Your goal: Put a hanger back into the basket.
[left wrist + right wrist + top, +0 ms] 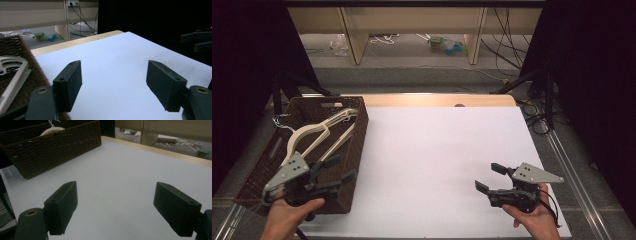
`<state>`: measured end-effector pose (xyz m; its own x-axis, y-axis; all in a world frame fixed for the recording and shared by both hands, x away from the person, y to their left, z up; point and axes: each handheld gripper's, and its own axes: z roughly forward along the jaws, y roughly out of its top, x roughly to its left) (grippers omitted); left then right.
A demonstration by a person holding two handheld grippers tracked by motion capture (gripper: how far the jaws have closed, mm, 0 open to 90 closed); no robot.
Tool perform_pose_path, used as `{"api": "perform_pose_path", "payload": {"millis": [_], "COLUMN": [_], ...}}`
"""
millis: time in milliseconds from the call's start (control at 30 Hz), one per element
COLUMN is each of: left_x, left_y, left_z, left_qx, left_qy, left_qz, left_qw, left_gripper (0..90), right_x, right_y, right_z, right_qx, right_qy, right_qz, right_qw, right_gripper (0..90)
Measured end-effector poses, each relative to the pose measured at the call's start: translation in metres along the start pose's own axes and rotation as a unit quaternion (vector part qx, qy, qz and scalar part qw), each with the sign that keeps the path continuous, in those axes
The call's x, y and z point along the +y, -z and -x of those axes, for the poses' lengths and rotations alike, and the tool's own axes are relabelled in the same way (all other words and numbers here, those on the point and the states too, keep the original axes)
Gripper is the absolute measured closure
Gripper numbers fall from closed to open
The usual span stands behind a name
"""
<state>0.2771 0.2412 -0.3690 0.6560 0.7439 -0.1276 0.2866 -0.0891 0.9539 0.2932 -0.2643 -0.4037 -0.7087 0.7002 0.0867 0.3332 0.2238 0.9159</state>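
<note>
A dark woven basket [259, 170] stands at the table's left edge with several cream clothes hangers [319, 130] lying in it. My left gripper [339, 170] hovers over the basket's near right corner, open, nothing between its jaws. In the left gripper view the basket [37, 72] and a hanger [13, 75] sit at the left, and my left gripper [113, 85] looks out over the white table. My right gripper [488, 176] is open above the table's near right part, empty. The right gripper view has my right gripper [115, 210] facing the basket [50, 147] across the sheet.
A white sheet [432, 165] covers the table, with a wooden strip [437, 100] along its far edge. Black tripod legs [542, 95] stand at both far corners. Cables and small litter [444, 45] lie on the floor under a shelf beyond.
</note>
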Motion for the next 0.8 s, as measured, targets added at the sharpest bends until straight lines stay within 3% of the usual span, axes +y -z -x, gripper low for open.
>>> {"api": "perform_pose_path", "payload": {"millis": [167,200,333,400,467,533,633,733,800], "left_x": [-0.015,-0.017,-0.029,-0.034,-0.042,-0.046,-0.048,-0.046,-0.046], "left_y": [-0.015,-0.015,-0.02,-0.021,-0.023,-0.024,-0.023,-0.02,-0.018], "left_z": [0.012,0.014,0.022,0.025,0.03,0.033,0.035,0.033,0.031], "left_qx": [-0.007,-0.002,0.0,-0.003,-0.002,-0.004,-0.005,-0.002,0.01], "left_qy": [-0.002,-0.002,-0.011,-0.025,-0.015,-0.02,-0.029,-0.026,-0.024], "left_qz": [0.014,0.015,0.017,0.011,0.005,-0.002,0.001,0.017,0.022], "left_qw": [0.9999,0.9999,0.9998,0.9996,0.9999,0.9998,0.9996,0.9995,0.9994], "left_gripper": [26.9,25.7,23.4,21.7,19.1,16.0,16.2,16.2,16.2], "right_x": [-0.002,-0.004,-0.007,-0.009,-0.011,-0.012,-0.014,-0.014,-0.014], "right_y": [0.007,0.007,0.014,0.017,0.02,0.023,0.024,0.025,0.025], "right_z": [0.0,0.0,0.0,-0.001,-0.002,-0.004,-0.007,-0.008,-0.008], "right_qx": [-0.002,-0.004,-0.006,-0.008,-0.016,-0.019,-0.022,-0.014,-0.014], "right_qy": [-0.007,-0.007,-0.002,-0.004,-0.004,-0.002,-0.002,0.0,0.002], "right_qz": [0.013,0.028,0.026,0.03,0.036,0.031,0.038,0.036,0.037], "right_qw": [0.9999,0.9996,0.9996,0.9995,0.9992,0.9993,0.999,0.9992,0.9992], "right_gripper": [18.8,17.7,16.5,15.9,15.9,15.9,15.9,15.8,15.7]}}
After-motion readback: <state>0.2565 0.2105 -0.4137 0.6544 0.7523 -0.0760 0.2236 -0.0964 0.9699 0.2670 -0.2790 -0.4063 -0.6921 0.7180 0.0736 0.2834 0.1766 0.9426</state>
